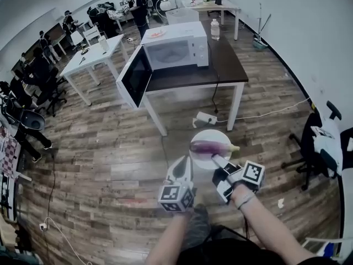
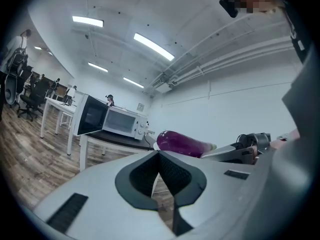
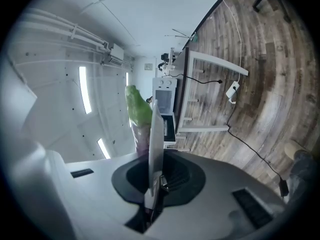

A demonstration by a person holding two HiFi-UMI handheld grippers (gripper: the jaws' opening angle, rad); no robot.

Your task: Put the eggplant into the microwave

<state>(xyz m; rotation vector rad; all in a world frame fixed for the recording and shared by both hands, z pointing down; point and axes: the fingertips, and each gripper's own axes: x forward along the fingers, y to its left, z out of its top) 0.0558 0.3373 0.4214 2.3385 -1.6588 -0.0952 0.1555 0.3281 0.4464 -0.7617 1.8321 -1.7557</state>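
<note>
So the eggplant (image 1: 212,147) is lying on a white plate (image 1: 203,160), purple body with the green stem end pointing right. The right gripper (image 1: 215,160) is pinching that plate by its rim and holding it up over the wood floor. The left gripper (image 1: 184,161) sits just beside it, claw pressed together. The microwave (image 1: 177,49) is well apart on the dark table (image 1: 223,65), with its door (image 1: 135,77) swung open.
</note>
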